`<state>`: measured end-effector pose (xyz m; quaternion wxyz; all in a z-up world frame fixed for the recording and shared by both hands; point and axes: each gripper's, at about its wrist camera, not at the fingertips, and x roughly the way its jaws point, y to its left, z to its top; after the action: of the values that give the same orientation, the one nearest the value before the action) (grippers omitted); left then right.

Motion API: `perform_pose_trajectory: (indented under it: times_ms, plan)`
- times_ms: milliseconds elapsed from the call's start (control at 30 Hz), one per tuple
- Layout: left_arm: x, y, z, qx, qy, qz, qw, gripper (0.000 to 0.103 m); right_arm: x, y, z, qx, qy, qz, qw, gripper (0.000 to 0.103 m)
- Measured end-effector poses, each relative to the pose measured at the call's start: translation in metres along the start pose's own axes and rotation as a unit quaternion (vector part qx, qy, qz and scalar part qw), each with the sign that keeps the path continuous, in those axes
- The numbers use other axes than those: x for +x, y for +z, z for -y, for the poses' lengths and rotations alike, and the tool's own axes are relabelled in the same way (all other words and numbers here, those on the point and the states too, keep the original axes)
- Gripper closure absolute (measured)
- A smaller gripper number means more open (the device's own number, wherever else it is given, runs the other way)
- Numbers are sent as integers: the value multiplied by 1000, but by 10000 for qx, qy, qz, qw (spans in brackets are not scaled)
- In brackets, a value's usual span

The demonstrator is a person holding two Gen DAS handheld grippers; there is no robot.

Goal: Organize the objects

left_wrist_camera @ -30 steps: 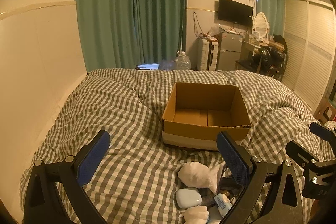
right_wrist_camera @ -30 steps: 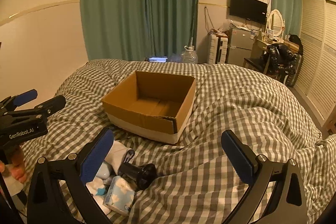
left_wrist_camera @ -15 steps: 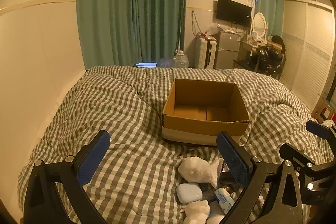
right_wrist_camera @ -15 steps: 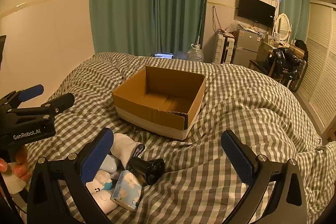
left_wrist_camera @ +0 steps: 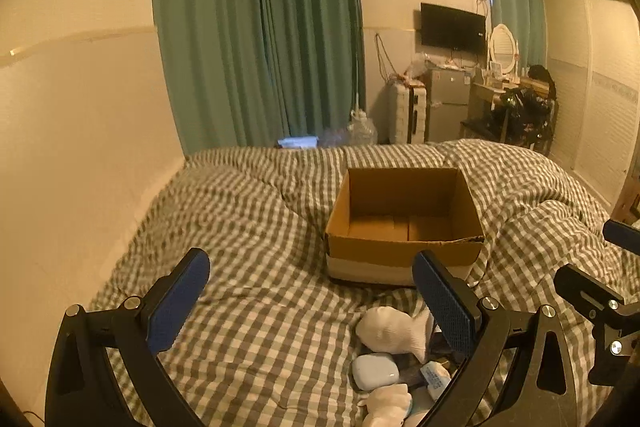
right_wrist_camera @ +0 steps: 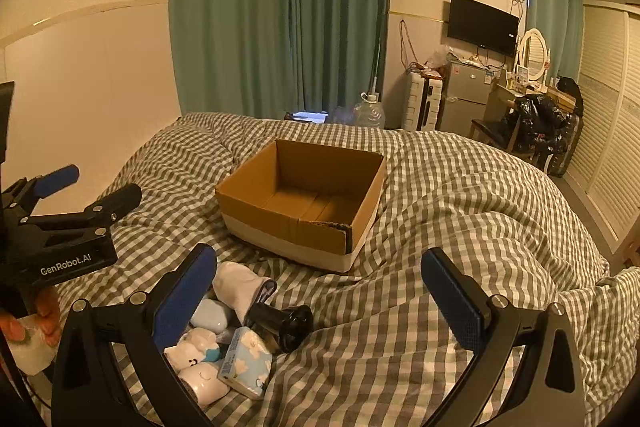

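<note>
An open, empty cardboard box (left_wrist_camera: 404, 223) sits on the checked bed cover; it also shows in the right wrist view (right_wrist_camera: 304, 203). In front of it lies a small pile: a white rolled sock (left_wrist_camera: 390, 331) (right_wrist_camera: 240, 285), a pale blue case (left_wrist_camera: 374, 371) (right_wrist_camera: 210, 315), a black cylinder (right_wrist_camera: 282, 323), a tissue pack (right_wrist_camera: 246, 361) and a white plush toy (right_wrist_camera: 198, 367). My left gripper (left_wrist_camera: 310, 303) is open and empty, above the bed left of the pile. My right gripper (right_wrist_camera: 320, 301) is open and empty, above the pile's right side.
The bed cover (right_wrist_camera: 460, 211) is rumpled, with a ridge right of the box. A wall runs along the bed's left side (left_wrist_camera: 80, 147). Green curtains, a water jug (right_wrist_camera: 370, 113), a small fridge and a cluttered desk stand beyond the bed.
Both grippers have risen and tilted downward, so the box and pile sit lower and show more fully. Both jaws stayed open. No object moved.
</note>
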<state>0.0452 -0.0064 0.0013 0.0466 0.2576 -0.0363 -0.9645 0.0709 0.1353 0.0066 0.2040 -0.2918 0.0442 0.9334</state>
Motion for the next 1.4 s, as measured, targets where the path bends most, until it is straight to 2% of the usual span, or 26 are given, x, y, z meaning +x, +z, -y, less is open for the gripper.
perform_pose_trajectory:
  times_ms: [200,433,533,667,767,833,933,1067,1100,1133,1167,1267,1400]
  plan:
    - [-22,-16,3,31,-150,79,9999,0,-21,-15,-10,-89,58,21,9999,0]
    - [-39,-46,1,97,-341,-167,9992,0,-39,-33,-19,3,111,62,9999,0]
    - [-36,-66,2,226,-431,-494,9976,0,-40,-43,-20,38,118,-33,9999,0]
    - [-29,-96,-2,126,-821,-1149,9899,0,-36,-55,-17,83,40,-167,9998,0]
    - [-34,-114,1,138,-1072,-1381,9845,0,-35,-62,-13,229,33,-210,9995,0]
    - [-38,-125,12,351,-1246,-1479,9805,0,-37,-64,-11,329,74,-204,9992,0]
    - [-37,-139,34,873,-1163,-1604,9763,0,-38,-65,-13,305,80,-203,9993,0]
    - [-28,-146,40,1137,-920,-1471,9783,0,-38,-68,-17,234,98,-224,9994,0]
    - [-24,-146,36,1084,-924,-1445,9792,3,-36,-69,-18,207,106,-258,9994,0]
    - [-21,-145,32,1015,-944,-1465,9795,12,-33,-71,-19,185,110,-304,9993,0]
    - [-15,-144,26,885,-1062,-1533,9785,17,-29,-73,-20,168,112,-358,9992,0]
    - [-14,-138,10,541,-1259,-1516,9789,17,-12,-77,-23,94,113,-534,9985,0]
    - [-25,-124,-1,527,-1045,-1129,9867,17,24,-84,-35,-91,105,-889,9959,1]
